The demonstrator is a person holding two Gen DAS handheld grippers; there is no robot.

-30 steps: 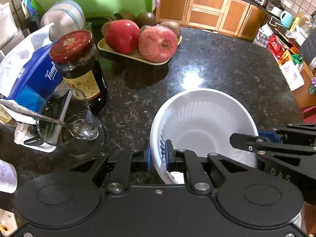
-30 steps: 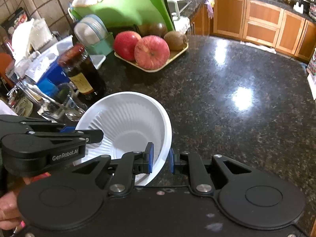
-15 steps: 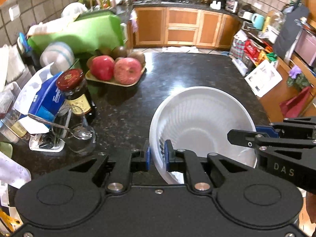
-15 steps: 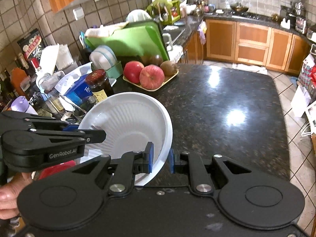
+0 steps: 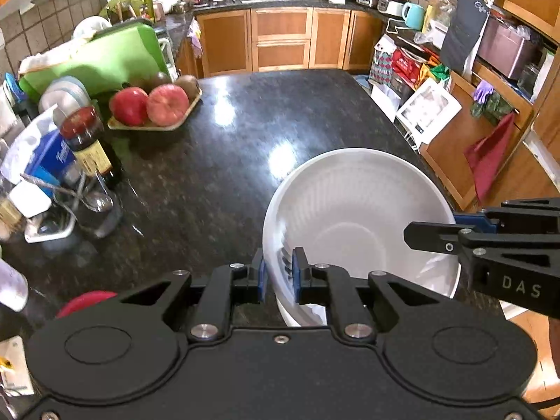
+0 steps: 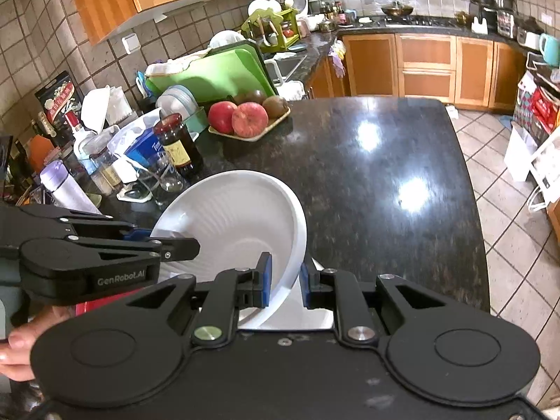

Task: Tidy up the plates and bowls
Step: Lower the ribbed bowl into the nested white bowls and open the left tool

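A white ribbed bowl (image 5: 357, 217) is held in the air above the dark granite counter (image 5: 245, 133). My left gripper (image 5: 278, 274) is shut on the bowl's near left rim. My right gripper (image 6: 284, 278) is shut on the opposite rim; it also shows in the left wrist view (image 5: 455, 234). In the right wrist view the bowl (image 6: 231, 224) is tilted, and the left gripper (image 6: 168, 245) shows at its left edge. A second white bowl (image 6: 308, 318) seems to sit just under the held one. A stack of pale plates (image 6: 176, 99) stands at the back left.
A tray of apples and kiwis (image 5: 154, 108) sits at the back of the counter. A dark sauce jar (image 5: 89, 143), a glass with a spoon (image 5: 91, 206), a blue tissue pack (image 5: 45, 161) and a green cutting board (image 5: 94, 59) crowd the left side. Something red (image 5: 85, 301) lies near left.
Both grippers have lifted the bowl well up from the counter and drawn back; the jar, glass and fruit tray now look smaller and farther away. Both grips are unchanged.
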